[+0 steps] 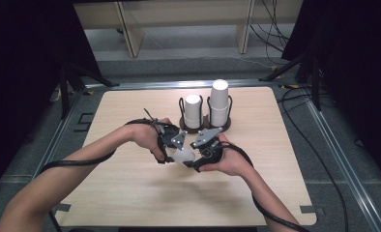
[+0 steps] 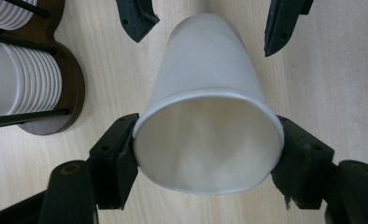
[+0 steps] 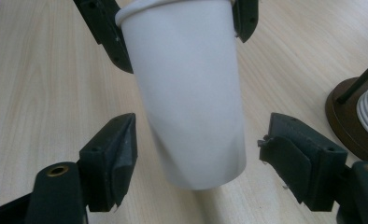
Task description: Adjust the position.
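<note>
Two grippers meet over the middle of the wooden table (image 1: 130,193) in the high view: the left gripper (image 1: 175,151) and the right gripper (image 1: 194,157) point toward each other with a single white paper cup (image 1: 183,156) lying on its side between them, just above the tabletop. Behind them, near the far edge, a dark wooden cup holder (image 1: 205,126) carries two stacks of white cups, the short stack (image 1: 193,110) on the left and the tall stack (image 1: 219,101) on the right; from up here the jaws themselves are too small to read. Seen from the left gripper view, the cup (image 2: 210,130) faces the camera mouth-first, and the left gripper (image 2: 209,147) is clamped on its rim, one black pad pressing each side of the opening. Farther off, the tips of the right gripper (image 2: 205,23) stand on either side of the cup's narrow end, apart from its wall. At the left edge, the holder's base (image 2: 56,116) and the ribbed rims of the stacked cups (image 2: 32,79) lie close by. Turning to the right gripper view, the cup (image 3: 187,93) shows its closed bottom end, hanging between the right gripper (image 3: 196,149) jaws, which are spread with a gap on both sides. At the top, the left gripper (image 3: 175,18) grips the rim. A slice of the holder (image 3: 355,121) shows at the right edge.
</note>
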Motion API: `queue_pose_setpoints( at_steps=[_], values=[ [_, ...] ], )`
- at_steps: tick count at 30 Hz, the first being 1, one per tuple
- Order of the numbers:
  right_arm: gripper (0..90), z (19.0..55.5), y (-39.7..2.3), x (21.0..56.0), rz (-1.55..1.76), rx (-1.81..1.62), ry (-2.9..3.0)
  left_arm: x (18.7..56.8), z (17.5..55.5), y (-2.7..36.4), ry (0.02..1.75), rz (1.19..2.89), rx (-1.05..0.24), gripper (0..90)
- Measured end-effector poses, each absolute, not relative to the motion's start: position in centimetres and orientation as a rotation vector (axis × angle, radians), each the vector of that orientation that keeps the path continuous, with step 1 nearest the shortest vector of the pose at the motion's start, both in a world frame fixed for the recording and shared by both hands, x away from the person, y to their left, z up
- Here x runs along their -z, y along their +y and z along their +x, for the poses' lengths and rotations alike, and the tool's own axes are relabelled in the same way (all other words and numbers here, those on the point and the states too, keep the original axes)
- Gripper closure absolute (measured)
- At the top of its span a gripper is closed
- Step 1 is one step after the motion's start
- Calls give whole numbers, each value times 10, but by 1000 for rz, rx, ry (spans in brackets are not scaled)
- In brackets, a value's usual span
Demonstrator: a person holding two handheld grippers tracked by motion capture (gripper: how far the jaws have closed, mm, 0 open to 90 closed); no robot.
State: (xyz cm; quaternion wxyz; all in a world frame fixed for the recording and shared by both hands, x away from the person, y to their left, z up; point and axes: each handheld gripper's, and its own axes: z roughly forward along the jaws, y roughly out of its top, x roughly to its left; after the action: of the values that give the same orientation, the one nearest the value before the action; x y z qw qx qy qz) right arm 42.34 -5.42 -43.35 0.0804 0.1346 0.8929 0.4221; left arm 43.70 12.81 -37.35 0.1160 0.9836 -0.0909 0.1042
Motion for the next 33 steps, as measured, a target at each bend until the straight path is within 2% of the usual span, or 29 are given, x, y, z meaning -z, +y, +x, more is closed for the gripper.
queue_pose_setpoints(
  at_steps=[23, 33],
  values=[
    [263, 421, -44, 441, 429, -1243, 2716, 371, 434, 122, -289, 2852, -304, 306],
    [293, 422, -42, 442, 395, -1244, 2722, 371, 432, 119, -284, 2844, -296, 307]
  ],
)
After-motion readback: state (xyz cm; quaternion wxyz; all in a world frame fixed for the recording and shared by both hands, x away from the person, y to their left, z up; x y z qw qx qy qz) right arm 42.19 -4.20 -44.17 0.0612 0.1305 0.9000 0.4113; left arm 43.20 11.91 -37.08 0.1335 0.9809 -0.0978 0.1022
